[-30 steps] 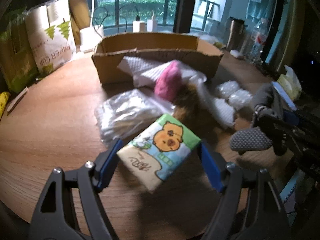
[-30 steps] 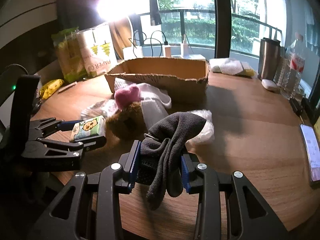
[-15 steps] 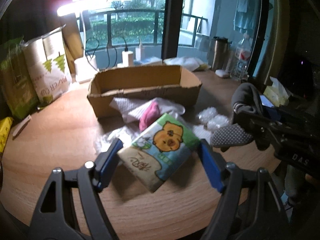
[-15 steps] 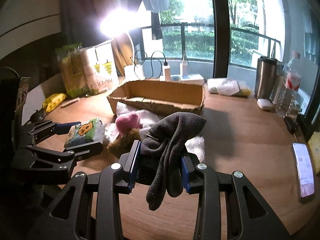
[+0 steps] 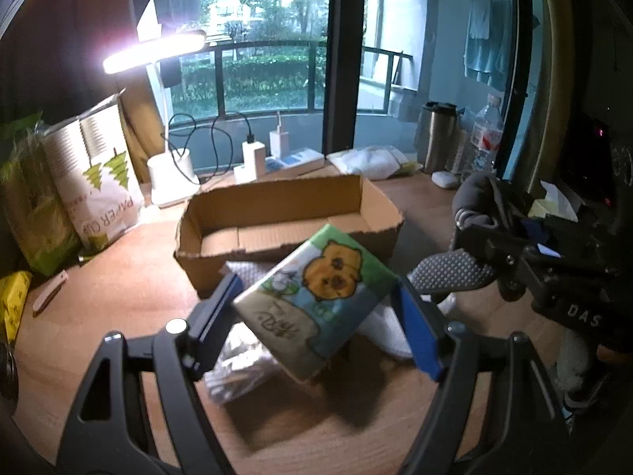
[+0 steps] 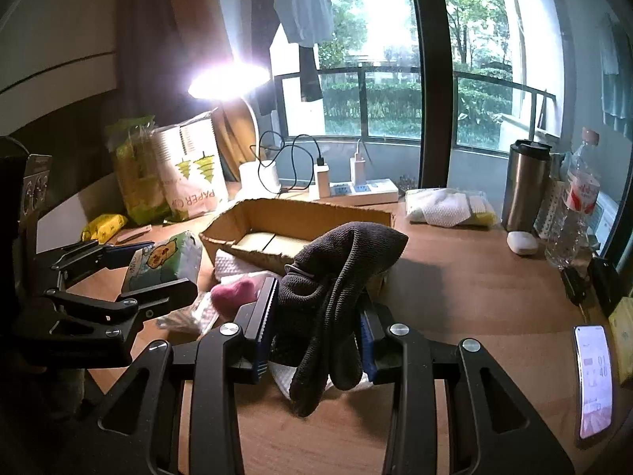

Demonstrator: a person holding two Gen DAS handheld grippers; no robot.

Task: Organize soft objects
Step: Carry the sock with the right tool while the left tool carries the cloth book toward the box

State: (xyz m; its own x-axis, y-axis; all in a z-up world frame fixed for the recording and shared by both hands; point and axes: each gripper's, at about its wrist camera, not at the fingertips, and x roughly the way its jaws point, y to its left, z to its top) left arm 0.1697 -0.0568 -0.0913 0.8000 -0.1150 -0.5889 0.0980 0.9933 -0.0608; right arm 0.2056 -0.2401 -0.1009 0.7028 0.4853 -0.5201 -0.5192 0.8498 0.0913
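- L claw (image 5: pixel 316 308) grips tissue pack (image 5: pixel 316 301), held above desk (image 5: pixel 118 277), just short of cardboard box (image 5: pixel 285 213).
- R claw (image 6: pixel 316 320) clamps dark glove (image 6: pixel 336 273), also airborne.
- Box looks empty: nothing sorted yet.
- Left on desk: pink plush (image 6: pixel 233 293), white cloth, plastic bags.

A round wooden table (image 6: pixel 467 285) carries an open cardboard box (image 6: pixel 285 217) at centre, paper-cup bags (image 6: pixel 190 170) at ten o'clock, a steel mug (image 6: pixel 524 186) at two, a phone (image 6: pixel 593 380) at four.
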